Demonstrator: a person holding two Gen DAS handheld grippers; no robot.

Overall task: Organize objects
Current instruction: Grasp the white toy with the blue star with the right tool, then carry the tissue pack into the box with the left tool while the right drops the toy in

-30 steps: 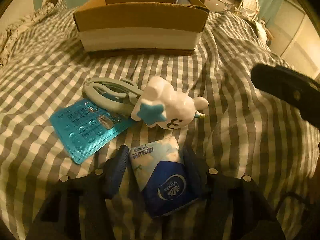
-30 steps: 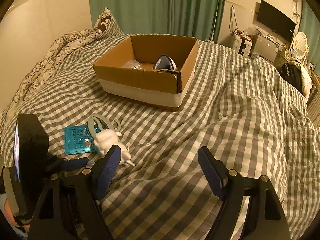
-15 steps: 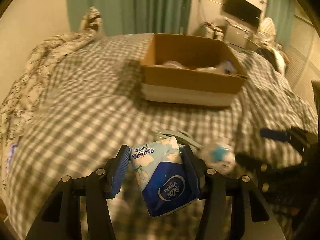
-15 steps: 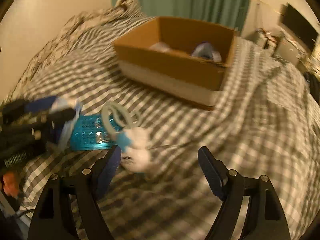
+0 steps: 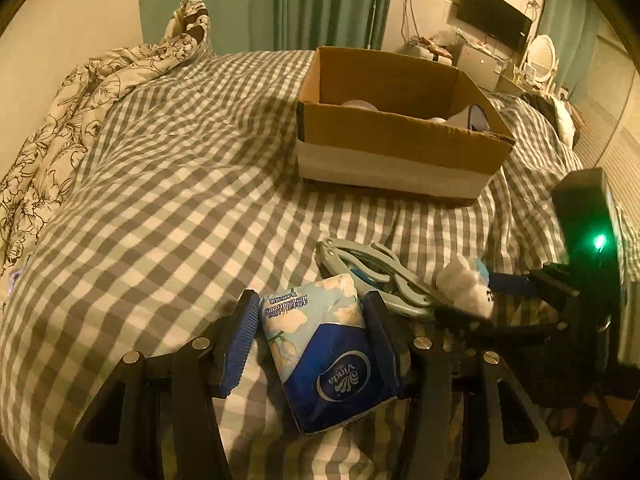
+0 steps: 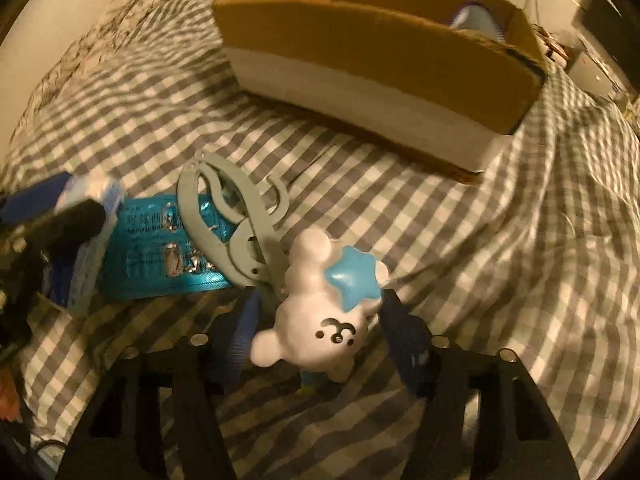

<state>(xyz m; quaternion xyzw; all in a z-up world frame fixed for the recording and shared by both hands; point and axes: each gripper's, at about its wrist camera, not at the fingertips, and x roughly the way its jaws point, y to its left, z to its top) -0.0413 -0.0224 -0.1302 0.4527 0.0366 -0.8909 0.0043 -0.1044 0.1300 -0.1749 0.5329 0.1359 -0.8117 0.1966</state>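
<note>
My left gripper (image 5: 310, 334) is shut on a blue and white tissue pack (image 5: 324, 344) and holds it above the checked bed cover. It also shows at the left of the right wrist view (image 6: 80, 216). My right gripper (image 6: 320, 320) is open, its fingers on either side of a white bear figure with a blue star (image 6: 320, 312) lying on the cover; the left wrist view shows the figure too (image 5: 464, 286). Grey plastic tongs (image 6: 236, 220) lie across a teal blister pack (image 6: 160, 256). A cardboard box (image 5: 400, 132) holding some items stands beyond.
A floral quilt (image 5: 80, 92) is bunched at the bed's left edge. Green curtains (image 5: 280, 0), a wall television (image 5: 494, 14) and furniture stand behind the bed. The checked cover (image 5: 180, 200) is wrinkled around the box.
My left gripper has lifted the tissue pack off the bed and turned toward the box. My right gripper has dropped down around the bear figure.
</note>
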